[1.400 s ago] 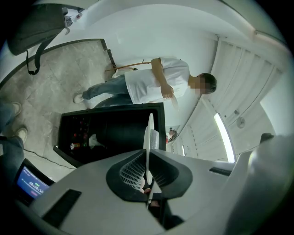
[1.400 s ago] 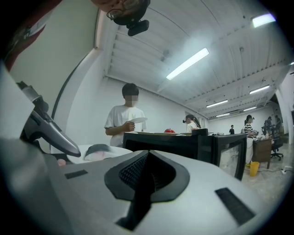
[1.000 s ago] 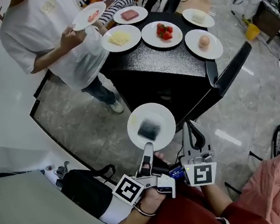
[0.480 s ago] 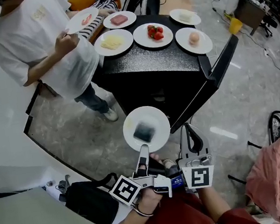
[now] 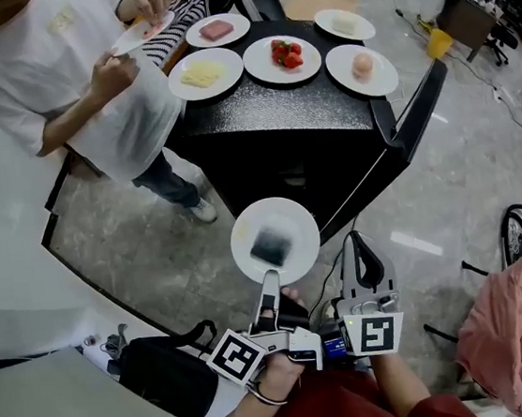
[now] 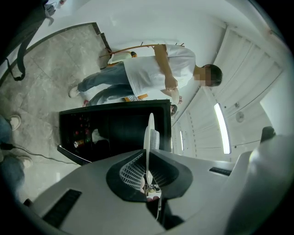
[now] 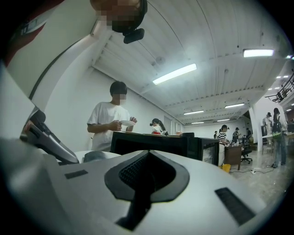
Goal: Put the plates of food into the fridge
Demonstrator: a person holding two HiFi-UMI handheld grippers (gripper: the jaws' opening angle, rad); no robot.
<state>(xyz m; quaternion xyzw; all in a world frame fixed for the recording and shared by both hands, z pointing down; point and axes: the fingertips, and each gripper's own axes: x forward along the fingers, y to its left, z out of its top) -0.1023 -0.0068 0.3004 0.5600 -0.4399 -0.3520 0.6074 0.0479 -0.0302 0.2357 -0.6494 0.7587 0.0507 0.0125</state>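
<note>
plate (image 5: pixel 292 216) with a dark block of food (image 5: pixel 270 245) hangs out over the bare floor (image 5: pixel 151 235), short of the fridge (image 5: pixel 278 116) and apart from its front edge. the left claw (image 5: pixel 270 279) pinches the plate's near rim; in the left gripper view the plate stands edge-on between the pads, which are closed down on it. the right claw (image 5: pixel 360 249) sits just beside the left one, jaws pressed together with nothing between them.

the fridge is black and its door (image 5: pixel 413 127) is swung wide toward the right of the head view, so the front is open. the inside is dark; there may be a can and something white on a shelf, but i can't be sure. five more plates fill the fridge top: pink slab (image 5: pixel 217 30), yellow slices (image 5: pixel 206 73), red fruit (image 5: pixel 281 60), egg (image 5: pixel 361 70) and white block (image 5: pixel 344 24).

a person (image 5: pixel 65 76) in a white shirt stands close against the fridge's left corner, with another plate (image 5: pixel 140 33) in hand. a black bag (image 5: pixel 161 352) lies low on the left, and a pink cloth (image 5: pixel 504 343) is on the right, well apart from the claws.
</note>
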